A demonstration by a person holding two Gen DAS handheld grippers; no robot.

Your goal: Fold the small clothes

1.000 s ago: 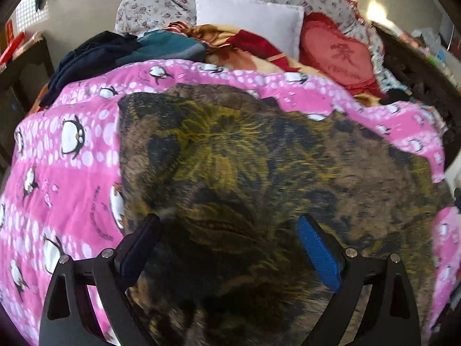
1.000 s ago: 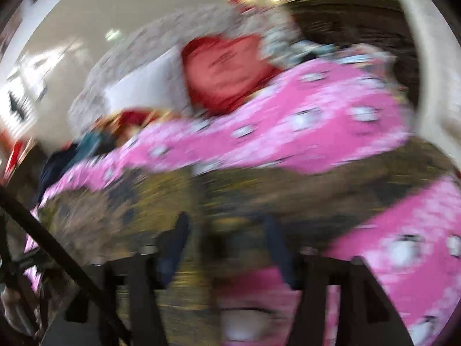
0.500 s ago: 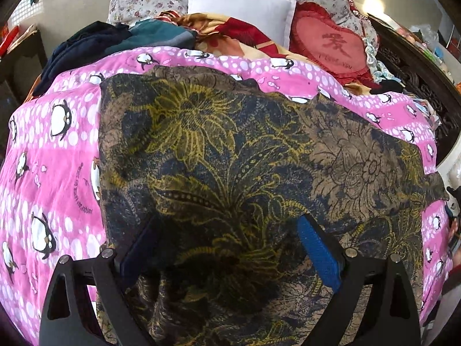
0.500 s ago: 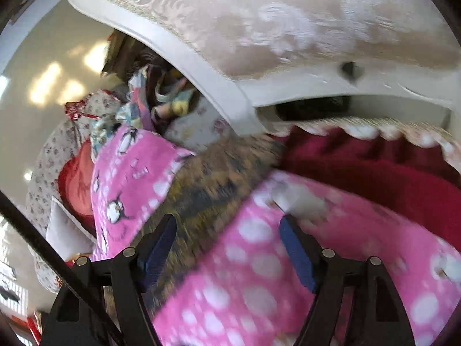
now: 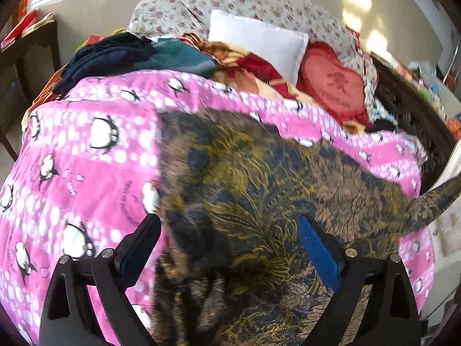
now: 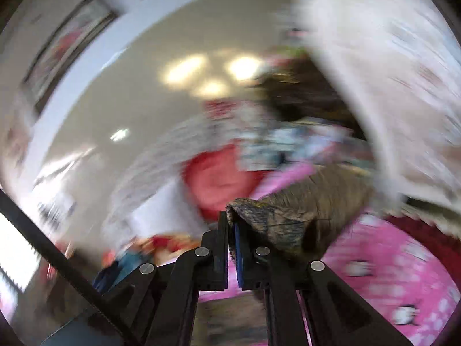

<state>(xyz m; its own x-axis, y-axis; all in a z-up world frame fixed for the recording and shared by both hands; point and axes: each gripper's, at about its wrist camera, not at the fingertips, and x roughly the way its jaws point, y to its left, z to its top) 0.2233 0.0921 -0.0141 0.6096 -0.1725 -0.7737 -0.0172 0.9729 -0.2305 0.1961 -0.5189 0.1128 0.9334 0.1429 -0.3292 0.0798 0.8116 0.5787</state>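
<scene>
1. Right gripper (image 6: 232, 230) has snapped its fingers tight on a corner of the brown-and-yellow flowery cloth (image 5: 259, 201) and lifted it.
2. Left gripper (image 5: 227, 248) fingers stay wide, empty, over the cloth on the pink penguin blanket (image 5: 86, 150).
3. Folding is only starting.

A home bedroom or living room: a pink penguin blanket (image 5: 86, 155) covers the bed, with a white pillow (image 5: 259, 43), red heart cushion (image 5: 331, 86) and piled clothes (image 5: 115, 54).

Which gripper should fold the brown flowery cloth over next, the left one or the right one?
Probably the right. The right gripper is shut on a corner of the brown flowery cloth and holds it lifted off the pink penguin blanket. The left gripper is open, holding nothing.
</scene>
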